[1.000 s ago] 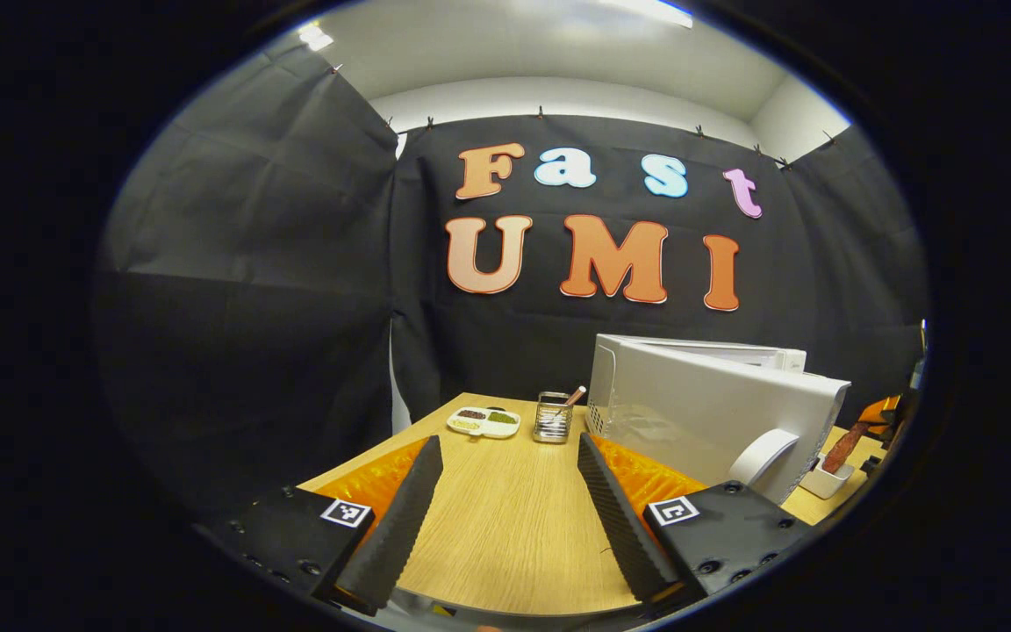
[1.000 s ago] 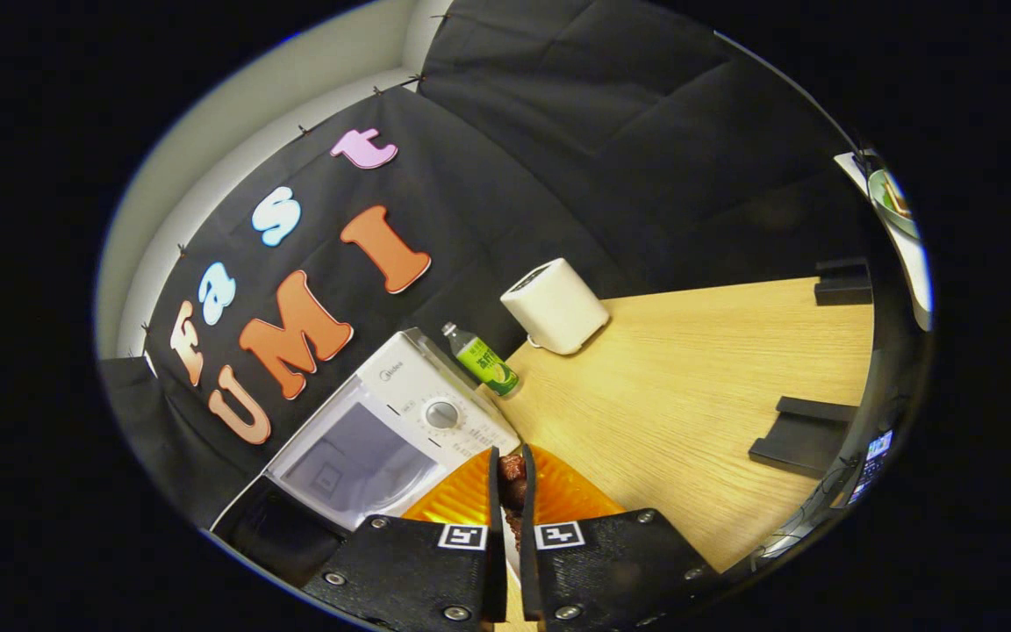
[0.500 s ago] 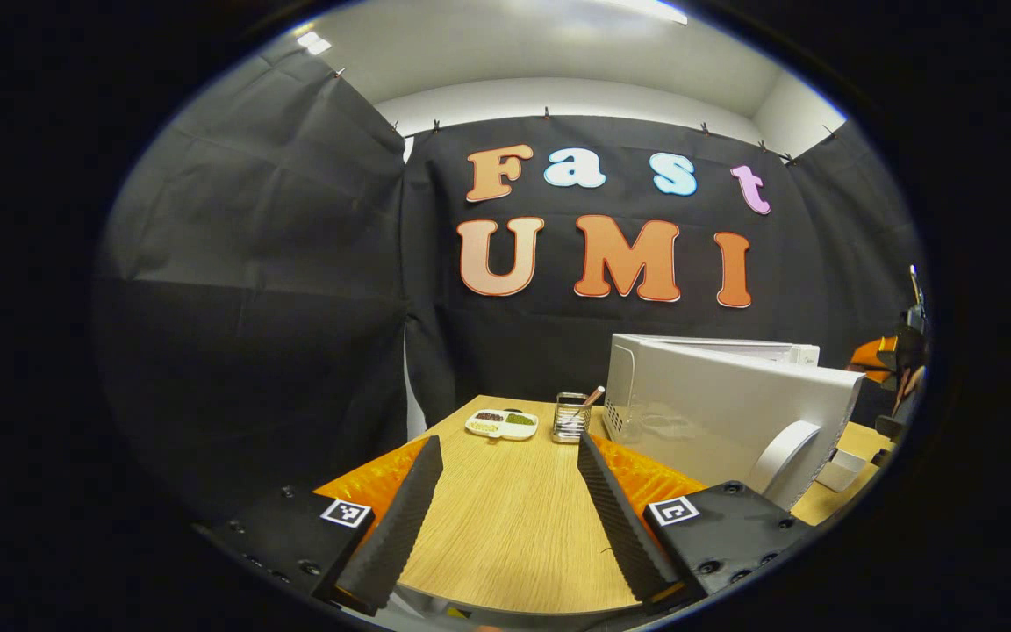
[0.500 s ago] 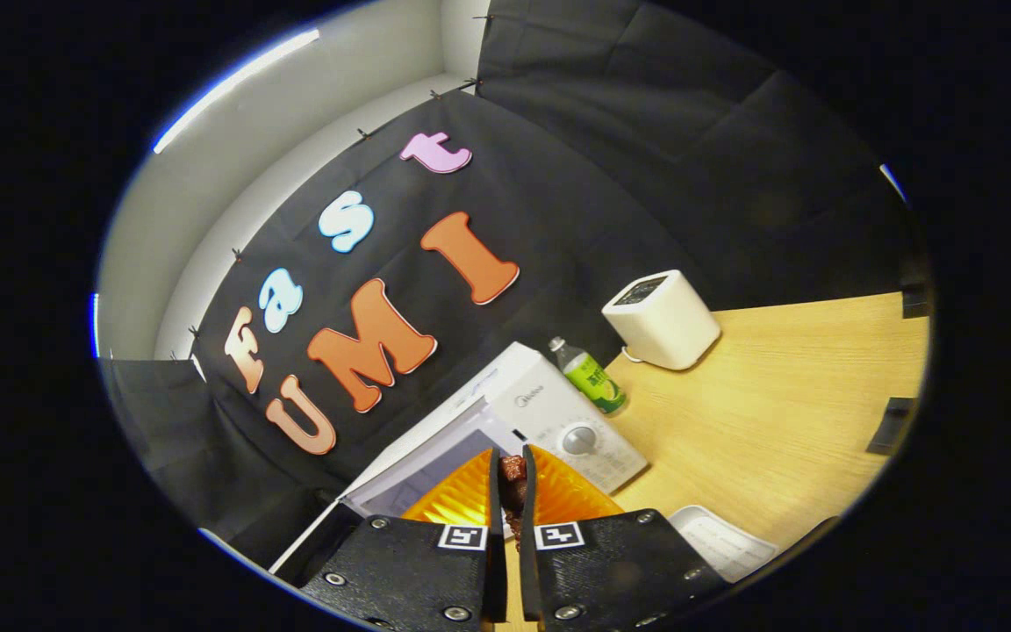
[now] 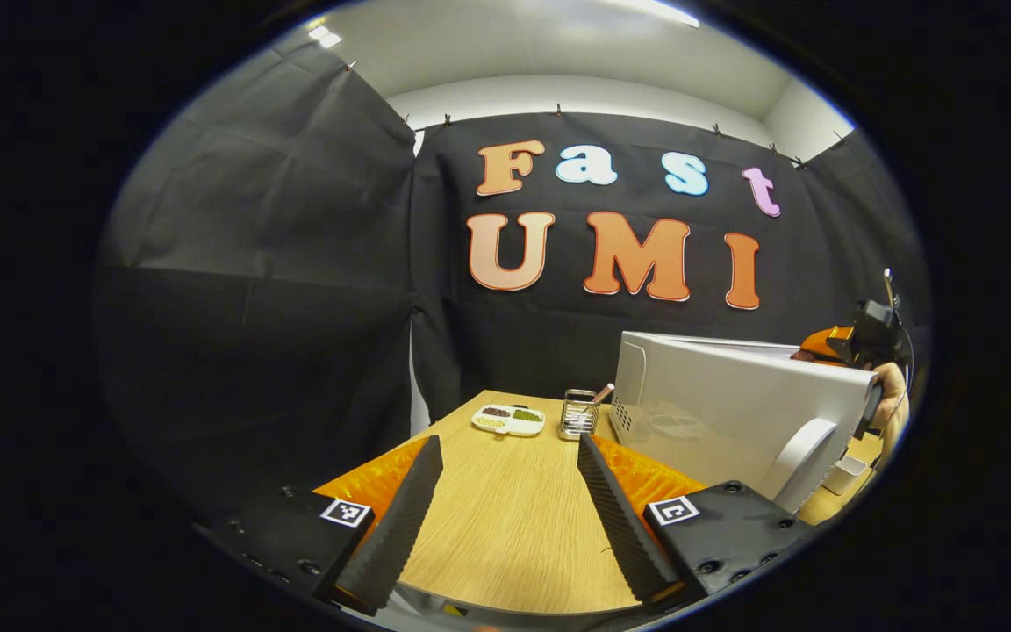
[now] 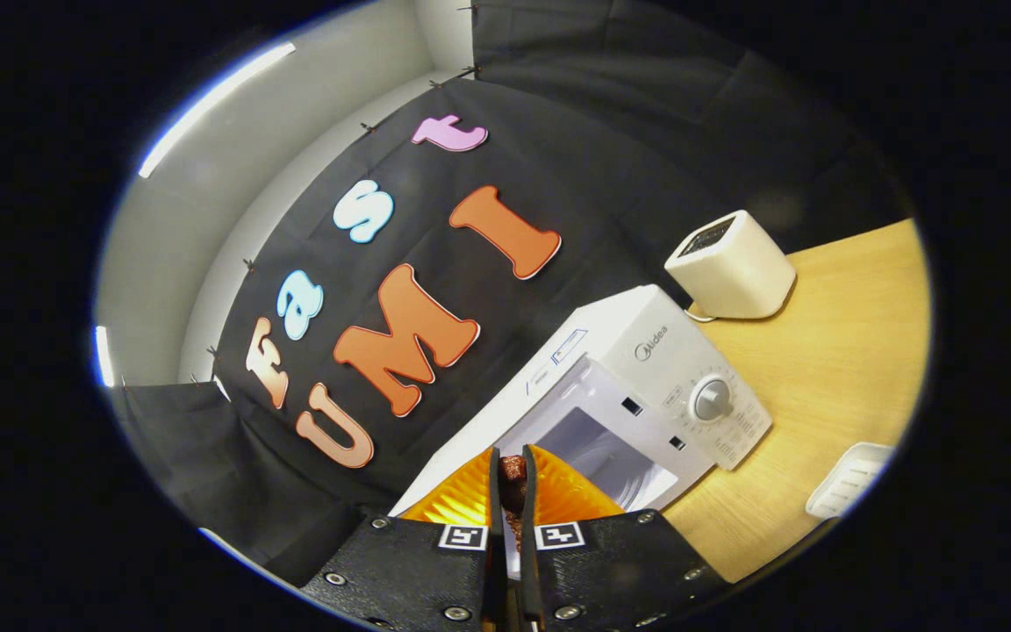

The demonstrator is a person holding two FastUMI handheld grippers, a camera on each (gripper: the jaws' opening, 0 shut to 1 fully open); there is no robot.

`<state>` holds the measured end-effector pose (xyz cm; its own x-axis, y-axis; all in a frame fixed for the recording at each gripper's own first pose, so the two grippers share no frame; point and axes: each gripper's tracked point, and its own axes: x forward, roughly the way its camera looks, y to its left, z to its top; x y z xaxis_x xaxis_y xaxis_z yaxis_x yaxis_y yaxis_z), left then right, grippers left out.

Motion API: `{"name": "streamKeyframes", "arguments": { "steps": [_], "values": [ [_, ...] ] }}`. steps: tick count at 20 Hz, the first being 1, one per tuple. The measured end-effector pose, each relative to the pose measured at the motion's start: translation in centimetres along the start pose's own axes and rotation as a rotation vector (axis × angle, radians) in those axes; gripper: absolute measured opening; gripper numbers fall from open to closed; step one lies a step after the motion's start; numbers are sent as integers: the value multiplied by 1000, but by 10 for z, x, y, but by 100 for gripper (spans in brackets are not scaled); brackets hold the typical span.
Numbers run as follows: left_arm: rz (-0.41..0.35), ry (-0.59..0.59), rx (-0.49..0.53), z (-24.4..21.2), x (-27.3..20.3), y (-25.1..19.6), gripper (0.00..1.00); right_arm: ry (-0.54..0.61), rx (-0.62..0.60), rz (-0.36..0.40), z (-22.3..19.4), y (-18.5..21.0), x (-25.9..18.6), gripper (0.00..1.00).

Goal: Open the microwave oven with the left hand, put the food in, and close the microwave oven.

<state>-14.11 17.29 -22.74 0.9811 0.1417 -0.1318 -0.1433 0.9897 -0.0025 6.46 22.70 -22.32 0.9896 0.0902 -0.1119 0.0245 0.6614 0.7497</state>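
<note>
Microwave point(image 6: 646, 386): one; toaster point(image 6: 732, 266): one; claws: two.

Left claw point(image 5: 505, 500) hangs level, fingers spread wide (nothing between); right claw point(image 6: 510, 478) is tilted, fingers pinched.

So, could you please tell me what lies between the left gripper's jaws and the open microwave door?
In the left gripper view, only bare wooden table lies between the left gripper and the microwave door.
</note>
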Motion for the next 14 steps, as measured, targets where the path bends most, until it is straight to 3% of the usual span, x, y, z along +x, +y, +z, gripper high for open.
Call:
{"name": "streamKeyframes", "arguments": {
  "steps": [7,11,14],
  "values": [
    [26,39,7,-9,12,19,99,-55,40,-15,-41,2,68,5],
    [55,60,-1,-19,17,31,96,-126,-19,-26,-50,-1,71,5],
    [57,81,-8,-28,21,33,96,-136,40,-13,-50,1,71,6]
  ]
}}
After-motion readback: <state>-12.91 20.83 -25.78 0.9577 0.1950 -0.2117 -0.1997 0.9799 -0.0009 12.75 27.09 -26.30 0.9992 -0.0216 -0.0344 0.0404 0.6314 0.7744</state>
